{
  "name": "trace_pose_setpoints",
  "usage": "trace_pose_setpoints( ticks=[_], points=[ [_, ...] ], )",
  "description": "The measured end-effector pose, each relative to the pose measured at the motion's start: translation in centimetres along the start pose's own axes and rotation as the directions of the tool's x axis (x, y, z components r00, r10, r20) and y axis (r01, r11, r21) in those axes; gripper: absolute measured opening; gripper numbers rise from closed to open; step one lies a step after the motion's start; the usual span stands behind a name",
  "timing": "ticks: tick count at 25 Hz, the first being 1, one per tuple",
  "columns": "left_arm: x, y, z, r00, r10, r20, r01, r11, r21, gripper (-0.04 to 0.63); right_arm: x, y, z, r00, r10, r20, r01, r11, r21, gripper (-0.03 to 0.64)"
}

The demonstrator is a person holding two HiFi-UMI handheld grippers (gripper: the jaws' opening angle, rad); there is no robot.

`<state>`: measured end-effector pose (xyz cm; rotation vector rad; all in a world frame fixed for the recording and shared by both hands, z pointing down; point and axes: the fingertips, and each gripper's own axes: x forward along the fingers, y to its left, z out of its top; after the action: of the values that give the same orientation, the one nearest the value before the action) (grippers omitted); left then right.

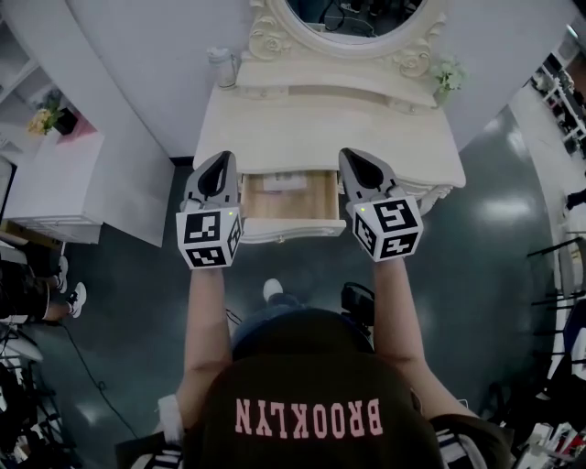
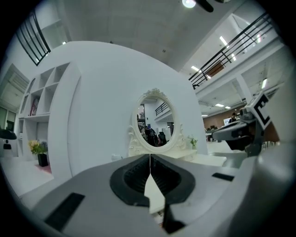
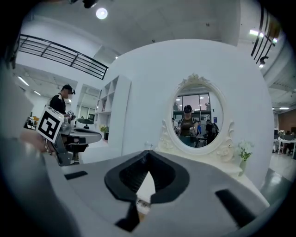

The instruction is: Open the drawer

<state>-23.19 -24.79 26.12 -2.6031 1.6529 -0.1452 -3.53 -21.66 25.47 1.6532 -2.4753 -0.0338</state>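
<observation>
The drawer (image 1: 286,203) of the cream dressing table (image 1: 275,124) stands pulled out, its wooden bottom showing with a white slip of paper inside. My left gripper (image 1: 218,165) hovers at the drawer's left side and my right gripper (image 1: 354,161) at its right side, both raised above the table's front edge and pointing toward the mirror. In the left gripper view the jaws (image 2: 150,159) meet tip to tip with nothing between them. The right gripper (image 3: 147,157) looks the same, jaws together and empty.
An oval mirror (image 1: 352,18) with a carved frame stands at the table's back. A small bottle (image 1: 222,66) sits at the back left and a little flower vase (image 1: 448,78) at the back right. A white shelf unit (image 1: 50,183) stands to the left on the dark floor.
</observation>
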Motion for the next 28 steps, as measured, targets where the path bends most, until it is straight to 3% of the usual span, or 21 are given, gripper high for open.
trace_pose_setpoints(
  ticks=[9,28],
  points=[
    [0.6,1.4,2.5,0.999,-0.014,0.052,0.014,1.0,-0.01,0.006,-0.8,-1.8,2.0,0.995,-0.071,0.064,0.072,0.997,0.001,-0.003],
    [1.0,0.8,2.3,0.998,-0.049,0.038,0.049,0.999,0.011,0.006,-0.6,-1.1,3.1,0.992,-0.07,0.109,0.072,0.997,-0.012,-0.003]
  ],
)
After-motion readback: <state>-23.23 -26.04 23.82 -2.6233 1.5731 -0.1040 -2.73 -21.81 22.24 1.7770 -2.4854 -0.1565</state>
